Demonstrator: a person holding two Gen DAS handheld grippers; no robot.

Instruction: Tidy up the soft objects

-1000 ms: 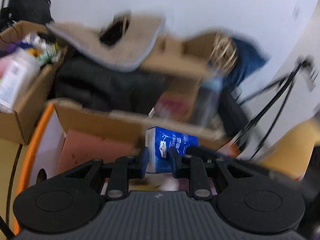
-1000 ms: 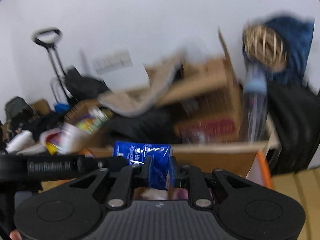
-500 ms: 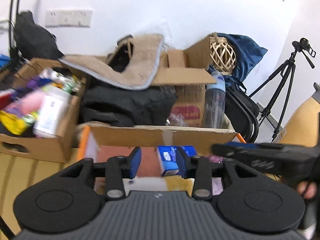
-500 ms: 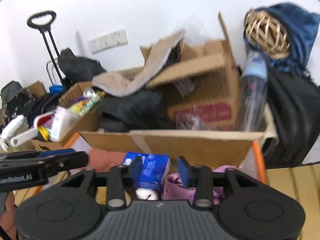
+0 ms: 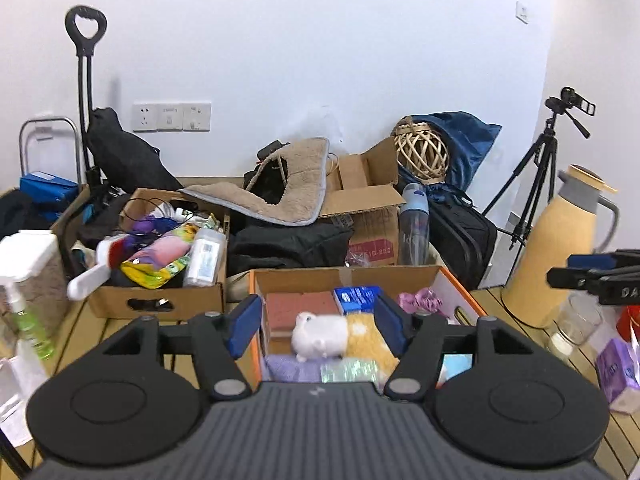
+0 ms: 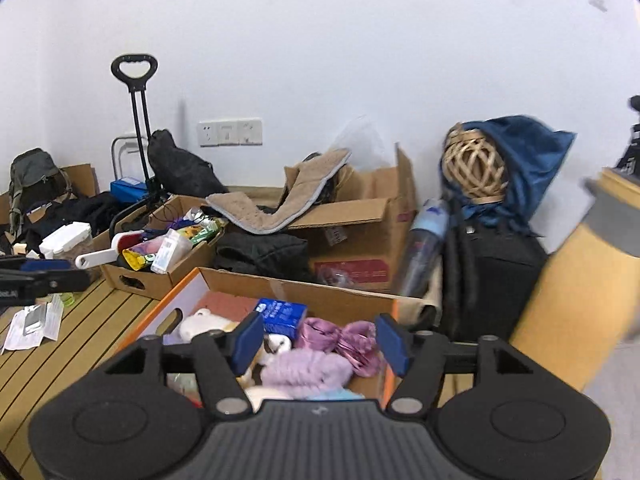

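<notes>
A second ago both tongs were pinched on the blue tissue pack (image 5: 356, 299), one at each end, close against the cardboard. Now that pack lies loose in the orange-edged box (image 5: 452, 280), up against its far wall, and both cameras have pulled back and up, so the whole cluttered corner shows.

The left tongs (image 5: 316, 330) are opening, nothing between the blue pads, with only the box's contents seen through the gap. The right tongs (image 6: 320, 340) are likewise opening and empty, hanging over the near end of the box.

Judging by what lies in it, the sorting is well advanced. In the middle of the left view sit a white plush toy (image 5: 318, 336), a yellow fleecy piece (image 5: 366, 340) and a lilac cloth (image 5: 292, 372). The right view adds a purple satin scrunchie (image 6: 340, 338) and a lilac knitted thing (image 6: 308, 368).

What is left is harder to tell. A small purple pack (image 5: 616, 364) stands on the wooden worktop (image 6: 80, 340) at the lower right of the left view; it may be the next candidate.
</notes>
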